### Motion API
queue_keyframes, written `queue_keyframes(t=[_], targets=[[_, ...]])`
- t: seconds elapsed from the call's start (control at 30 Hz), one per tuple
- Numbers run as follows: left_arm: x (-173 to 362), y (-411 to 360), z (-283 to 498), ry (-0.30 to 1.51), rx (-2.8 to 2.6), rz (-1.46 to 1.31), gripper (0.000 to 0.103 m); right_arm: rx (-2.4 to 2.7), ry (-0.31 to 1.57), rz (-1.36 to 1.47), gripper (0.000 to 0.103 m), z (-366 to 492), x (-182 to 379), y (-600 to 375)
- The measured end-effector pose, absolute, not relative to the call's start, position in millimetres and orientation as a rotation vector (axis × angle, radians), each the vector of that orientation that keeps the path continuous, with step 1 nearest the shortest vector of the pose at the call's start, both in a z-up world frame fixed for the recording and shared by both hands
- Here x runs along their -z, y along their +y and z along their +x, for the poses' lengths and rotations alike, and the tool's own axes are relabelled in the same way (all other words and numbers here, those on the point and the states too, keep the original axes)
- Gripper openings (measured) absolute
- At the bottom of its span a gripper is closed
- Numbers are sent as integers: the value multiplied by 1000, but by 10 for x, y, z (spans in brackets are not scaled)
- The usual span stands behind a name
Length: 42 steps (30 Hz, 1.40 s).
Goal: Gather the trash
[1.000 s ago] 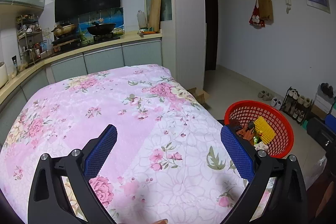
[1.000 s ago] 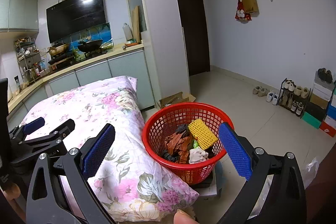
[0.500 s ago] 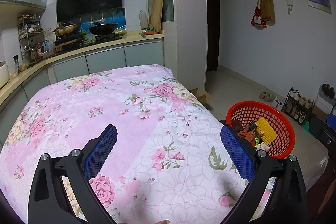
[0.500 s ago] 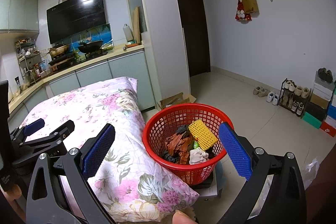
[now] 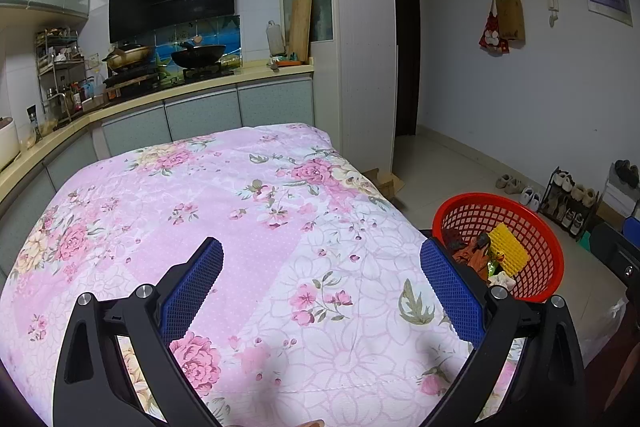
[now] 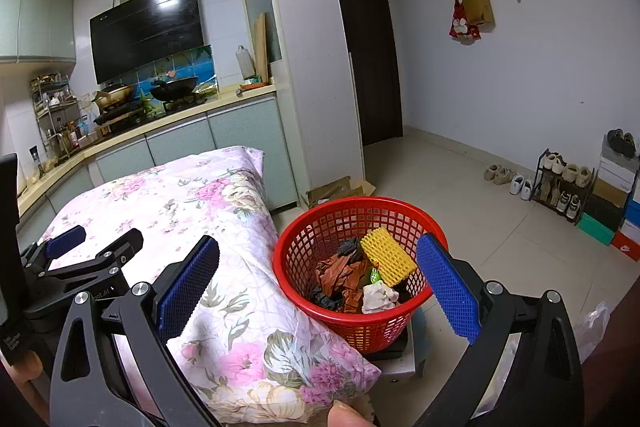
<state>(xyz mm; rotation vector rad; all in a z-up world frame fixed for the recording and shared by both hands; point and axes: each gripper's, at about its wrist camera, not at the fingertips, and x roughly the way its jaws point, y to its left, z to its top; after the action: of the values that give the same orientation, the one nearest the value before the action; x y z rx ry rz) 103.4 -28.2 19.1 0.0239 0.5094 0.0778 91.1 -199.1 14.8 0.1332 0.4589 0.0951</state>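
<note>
A red mesh basket stands to the right of a table covered with a pink floral cloth. The basket holds trash: a yellow foam net, brown wrappers, a white crumpled tissue and black scraps. The basket also shows in the left wrist view. My left gripper is open and empty above the cloth. My right gripper is open and empty, in front of the basket. The left gripper also shows in the right wrist view.
A kitchen counter with a wok and a stove runs behind the table. A cardboard box lies on the floor by the pillar. A shoe rack and stacked boxes stand at the right wall. A dark door is at the back.
Both views have shifted only slightly. Both grippers stay open and empty and the basket has not moved.
</note>
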Motion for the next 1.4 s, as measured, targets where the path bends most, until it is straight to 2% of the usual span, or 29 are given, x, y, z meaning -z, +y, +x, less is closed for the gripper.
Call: queue_keyframes(t=[1.4], targets=[[-154, -300, 1038, 517, -77, 22, 96, -95, 463, 136, 96, 911, -155, -1981]])
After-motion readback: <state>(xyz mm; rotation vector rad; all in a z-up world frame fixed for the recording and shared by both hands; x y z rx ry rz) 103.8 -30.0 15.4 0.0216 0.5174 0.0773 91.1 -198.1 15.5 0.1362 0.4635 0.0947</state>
